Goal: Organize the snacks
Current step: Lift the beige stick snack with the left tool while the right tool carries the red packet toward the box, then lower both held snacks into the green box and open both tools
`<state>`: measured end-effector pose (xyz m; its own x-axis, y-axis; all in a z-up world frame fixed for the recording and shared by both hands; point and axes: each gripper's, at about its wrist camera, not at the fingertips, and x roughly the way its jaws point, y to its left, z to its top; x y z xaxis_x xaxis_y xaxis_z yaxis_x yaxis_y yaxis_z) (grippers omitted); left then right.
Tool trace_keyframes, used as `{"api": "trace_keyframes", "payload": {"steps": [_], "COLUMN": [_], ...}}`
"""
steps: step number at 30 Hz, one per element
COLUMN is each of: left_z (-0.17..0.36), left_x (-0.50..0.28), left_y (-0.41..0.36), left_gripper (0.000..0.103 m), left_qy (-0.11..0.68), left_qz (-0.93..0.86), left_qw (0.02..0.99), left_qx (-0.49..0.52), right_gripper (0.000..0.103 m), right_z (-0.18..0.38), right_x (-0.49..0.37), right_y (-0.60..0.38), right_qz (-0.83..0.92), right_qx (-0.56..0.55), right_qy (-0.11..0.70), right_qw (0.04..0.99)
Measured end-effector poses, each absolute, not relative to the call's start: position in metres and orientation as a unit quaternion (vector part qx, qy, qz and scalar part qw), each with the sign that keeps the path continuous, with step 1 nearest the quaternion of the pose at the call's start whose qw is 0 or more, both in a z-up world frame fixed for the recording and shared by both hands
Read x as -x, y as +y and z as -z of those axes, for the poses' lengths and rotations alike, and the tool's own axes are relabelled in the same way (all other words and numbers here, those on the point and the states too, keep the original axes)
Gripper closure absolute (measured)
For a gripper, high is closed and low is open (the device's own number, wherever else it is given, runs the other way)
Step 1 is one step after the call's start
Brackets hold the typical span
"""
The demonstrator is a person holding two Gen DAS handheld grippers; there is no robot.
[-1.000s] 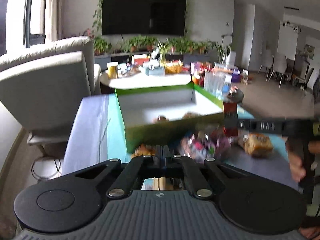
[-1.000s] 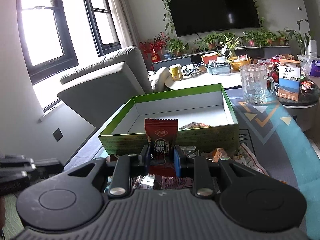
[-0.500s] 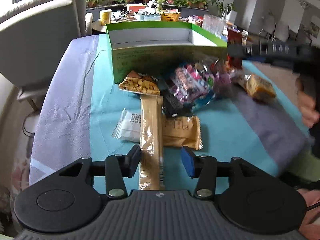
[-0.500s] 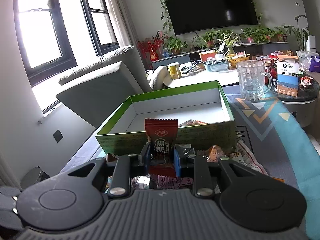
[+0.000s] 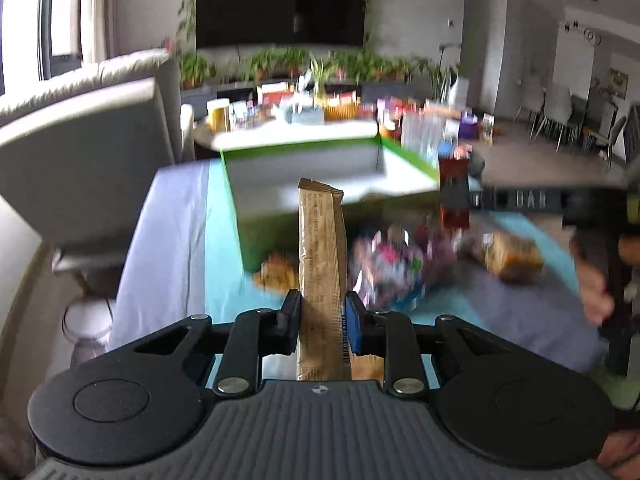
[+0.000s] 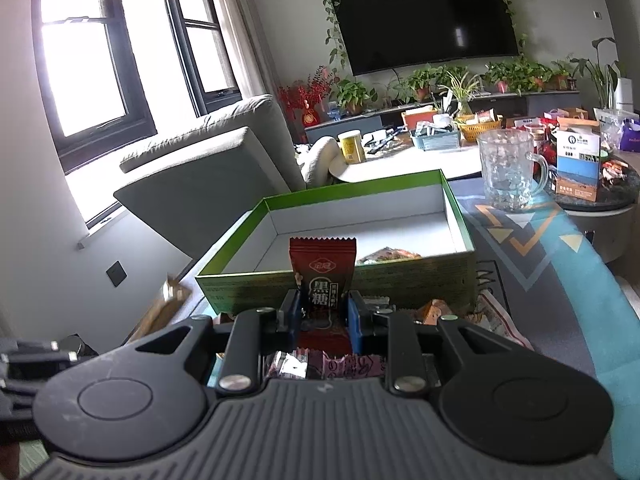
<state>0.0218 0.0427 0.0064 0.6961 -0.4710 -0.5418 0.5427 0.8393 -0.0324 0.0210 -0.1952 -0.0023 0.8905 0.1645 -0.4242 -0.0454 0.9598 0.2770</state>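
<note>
Here the left gripper has just been closing its jaws, and its pads now press on the lower part of a long golden-brown snack bar, which stands upright between them. The bar's top end rises in front of the near wall of the green box, the landmark for all that follows. The left wrist view is blurred by motion. Just before the box's near wall lies a heap of loose snacks: a yellow-orange packet at the left, colourful wrappers in the middle, and an orange-brown bag further right. They rest on a teal and lilac cloth.

The right gripper is clamped narrowly on a dark red candy packet, held upright just short of the box's near wall. Inside the box, near its front wall, one snack packet lies on the white floor. Purple wrappers lie under the gripper, on the near side of the box. Beyond the box's right corner stands a glass mug.
</note>
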Motion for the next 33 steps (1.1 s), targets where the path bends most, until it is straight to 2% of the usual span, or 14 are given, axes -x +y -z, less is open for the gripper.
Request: {"api": "trace_keyframes", "payload": {"steps": [6, 17, 33], "left_z": [-0.026, -0.051, -0.024], "left_x": [-0.046, -0.097, -0.16], "left_y": [0.015, -0.022, -0.047], "left_gripper": [0.081, 0.081, 0.081], "left_qy": [0.224, 0.189, 0.239], "left_qz": [0.27, 0.259, 0.244], "left_qw": [0.934, 0.946, 0.939], "left_qx": [-0.071, -0.054, -0.041], "right_gripper": [0.072, 0.072, 0.072], "right_z": [-0.006, -0.024, -0.011], "right_x": [-0.027, -0.063, -0.113], "right_y": [-0.199, -0.212, -0.224], "right_qz": [-0.049, -0.035, -0.016], "right_qx": [-0.128, -0.137, -0.161], "right_qy": [0.213, 0.175, 0.198], "right_qw": [0.968, 0.974, 0.967]}}
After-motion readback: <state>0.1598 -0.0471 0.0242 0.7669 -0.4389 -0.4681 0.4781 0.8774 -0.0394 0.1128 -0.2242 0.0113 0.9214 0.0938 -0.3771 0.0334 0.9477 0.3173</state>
